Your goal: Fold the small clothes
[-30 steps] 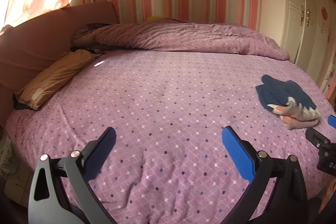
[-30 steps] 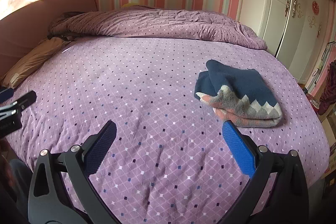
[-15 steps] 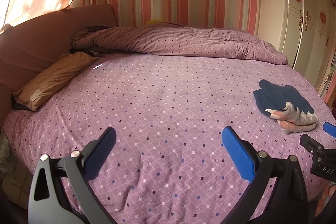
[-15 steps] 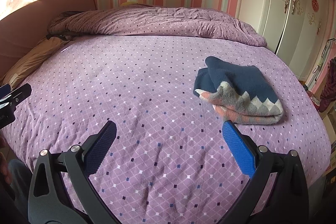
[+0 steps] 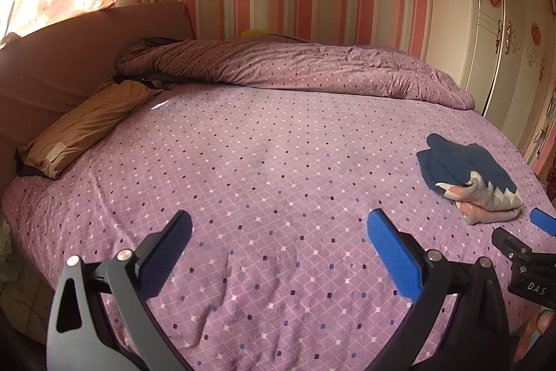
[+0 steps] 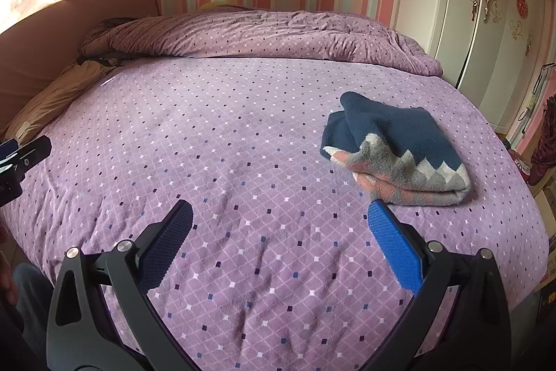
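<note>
A small knitted garment [image 6: 396, 152], navy with a grey, white and pink zigzag band, lies folded in a bundle on the purple dotted bed sheet [image 6: 222, 141]. It also shows at the right of the left wrist view [image 5: 469, 179]. My right gripper [image 6: 278, 225] is open and empty, hovering over the sheet, with its right fingertip just in front of the garment. My left gripper [image 5: 278, 232] is open and empty over the middle of the bed, well left of the garment.
A rumpled purple duvet [image 5: 295, 65] lies across the head of the bed. A tan pillow [image 5: 83, 124] rests against the brown headboard [image 5: 69, 51] at left. White wardrobe doors [image 6: 486, 6] stand at right. The bed edge drops off close to both grippers.
Both grippers have drawn back and risen a little from the bed, so the garment looks slightly farther away. Both stay open. The garment has not moved.
</note>
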The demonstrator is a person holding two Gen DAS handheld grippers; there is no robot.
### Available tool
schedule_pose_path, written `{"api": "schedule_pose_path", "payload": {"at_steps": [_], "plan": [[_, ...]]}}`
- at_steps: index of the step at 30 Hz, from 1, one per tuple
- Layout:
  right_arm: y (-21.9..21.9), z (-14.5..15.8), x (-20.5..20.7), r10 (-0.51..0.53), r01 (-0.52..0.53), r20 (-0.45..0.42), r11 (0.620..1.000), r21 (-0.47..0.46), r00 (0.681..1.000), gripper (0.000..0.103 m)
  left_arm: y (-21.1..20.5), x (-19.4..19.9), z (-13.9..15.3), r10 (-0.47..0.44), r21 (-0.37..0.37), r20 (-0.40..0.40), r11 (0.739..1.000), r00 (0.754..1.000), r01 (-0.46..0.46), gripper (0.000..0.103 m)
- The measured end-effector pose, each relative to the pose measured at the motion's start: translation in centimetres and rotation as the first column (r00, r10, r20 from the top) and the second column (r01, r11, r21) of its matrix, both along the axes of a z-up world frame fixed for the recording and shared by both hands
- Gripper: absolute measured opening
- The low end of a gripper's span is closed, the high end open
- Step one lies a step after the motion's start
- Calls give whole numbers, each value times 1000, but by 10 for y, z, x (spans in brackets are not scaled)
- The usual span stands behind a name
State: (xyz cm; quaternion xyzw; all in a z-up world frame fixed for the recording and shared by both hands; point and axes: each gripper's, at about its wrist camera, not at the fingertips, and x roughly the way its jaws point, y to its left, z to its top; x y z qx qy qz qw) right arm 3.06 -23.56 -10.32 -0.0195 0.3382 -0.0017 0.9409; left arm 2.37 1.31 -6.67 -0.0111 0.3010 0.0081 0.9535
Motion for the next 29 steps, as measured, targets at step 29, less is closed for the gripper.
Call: {"api": "schedule_pose_path", "payload": {"at_steps": [29], "plan": [[-4,-2,3,3,-3,2,1000,12,1000,100,0,3,-2,24,32,-16,999,1000,-23,101]]}}
